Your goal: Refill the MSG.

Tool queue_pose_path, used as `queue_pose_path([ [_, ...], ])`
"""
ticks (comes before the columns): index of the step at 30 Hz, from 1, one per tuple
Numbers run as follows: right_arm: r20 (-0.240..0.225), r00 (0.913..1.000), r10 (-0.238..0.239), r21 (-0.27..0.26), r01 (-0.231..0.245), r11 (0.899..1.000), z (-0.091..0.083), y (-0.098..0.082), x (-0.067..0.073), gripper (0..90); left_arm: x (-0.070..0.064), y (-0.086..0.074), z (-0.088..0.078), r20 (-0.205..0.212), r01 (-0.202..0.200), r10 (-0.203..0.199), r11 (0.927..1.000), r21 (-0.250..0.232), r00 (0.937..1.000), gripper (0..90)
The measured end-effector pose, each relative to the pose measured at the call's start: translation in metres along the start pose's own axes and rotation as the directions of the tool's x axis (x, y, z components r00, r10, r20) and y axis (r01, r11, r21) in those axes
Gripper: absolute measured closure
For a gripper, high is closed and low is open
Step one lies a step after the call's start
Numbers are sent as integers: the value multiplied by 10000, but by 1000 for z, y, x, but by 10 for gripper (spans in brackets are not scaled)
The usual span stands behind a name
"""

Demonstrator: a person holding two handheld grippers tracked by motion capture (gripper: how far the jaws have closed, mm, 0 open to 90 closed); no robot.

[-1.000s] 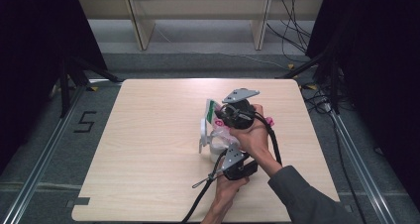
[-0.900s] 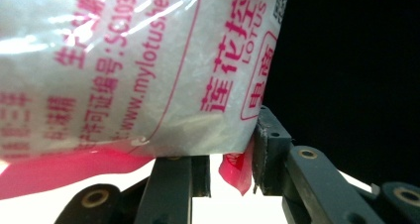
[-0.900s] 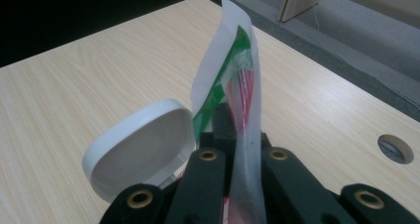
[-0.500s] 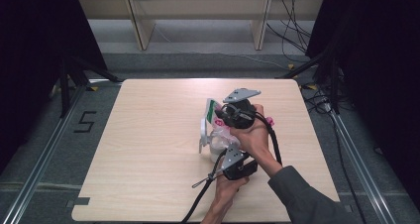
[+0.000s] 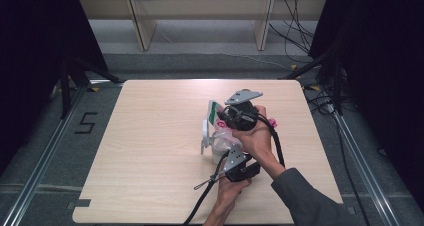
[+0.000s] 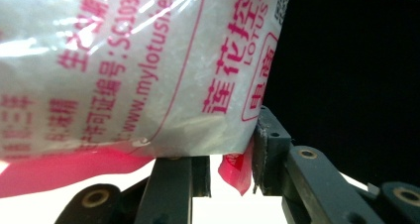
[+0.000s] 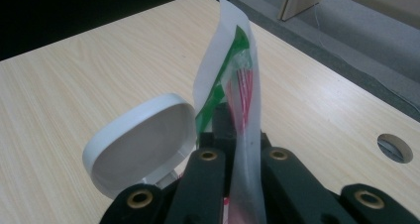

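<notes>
- Table: light wood-grain top with rounded corners; a round hole shows in it in the right gripper view.
- Plastic bag: translucent white pouch with green and red print, at about the table's centre, slightly toward its right side. In the left gripper view its face carries red Chinese lettering, "LOTUS" and a web address, with a pink band along the lower edge.
- Right gripper: held in the right hand over the bag's far end; jaws closed on the upright bag edge, the film pinched flat between them.
- Left gripper: held in the left hand nearer the table's front edge; jaws clamped on a pink corner of the bag.
- White lid: round, hinged open and tilted, just beside the bag on its left.
- Container under the lid: partly hidden by the grippers; kind cannot be told.
</notes>
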State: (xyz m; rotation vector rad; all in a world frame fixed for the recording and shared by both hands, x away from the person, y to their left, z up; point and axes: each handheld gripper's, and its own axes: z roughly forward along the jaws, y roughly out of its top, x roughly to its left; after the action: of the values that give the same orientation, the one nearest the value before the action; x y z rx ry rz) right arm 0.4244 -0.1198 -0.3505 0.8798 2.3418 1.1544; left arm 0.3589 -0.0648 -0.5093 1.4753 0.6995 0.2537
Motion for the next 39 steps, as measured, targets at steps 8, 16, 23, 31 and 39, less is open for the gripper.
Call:
queue_pose_path([
  [8, 33, 9998, -179, -139, 179, 9997, 1, 0, 0, 900, 0, 0, 0, -11, 1, -1, 10000, 10, 10000, 720],
  [16, 39, 10000, -44, -83, 44, 10000, 2, -1, 4, 900, -1, 0, 0, 137, 231, -230, 9997, -107, 9996, 720],
  [23, -52, 10000, 71, -60, -71, 10000, -1, 1, 1, 900, 0, 1, -1, 54, 74, -73, 10000, -13, 10000, 720],
  [31, 0, 10000, 62, -312, -62, 9995, 1, 1, 1, 900, 1, 1, -2, 1, 13, -13, 10000, 91, 10000, 720],
  [39, -68, 9999, -112, -220, 111, 9997, 4, 2, 3, 900, 0, 2, -3, 68, 151, -150, 9998, -136, 9999, 719],
])
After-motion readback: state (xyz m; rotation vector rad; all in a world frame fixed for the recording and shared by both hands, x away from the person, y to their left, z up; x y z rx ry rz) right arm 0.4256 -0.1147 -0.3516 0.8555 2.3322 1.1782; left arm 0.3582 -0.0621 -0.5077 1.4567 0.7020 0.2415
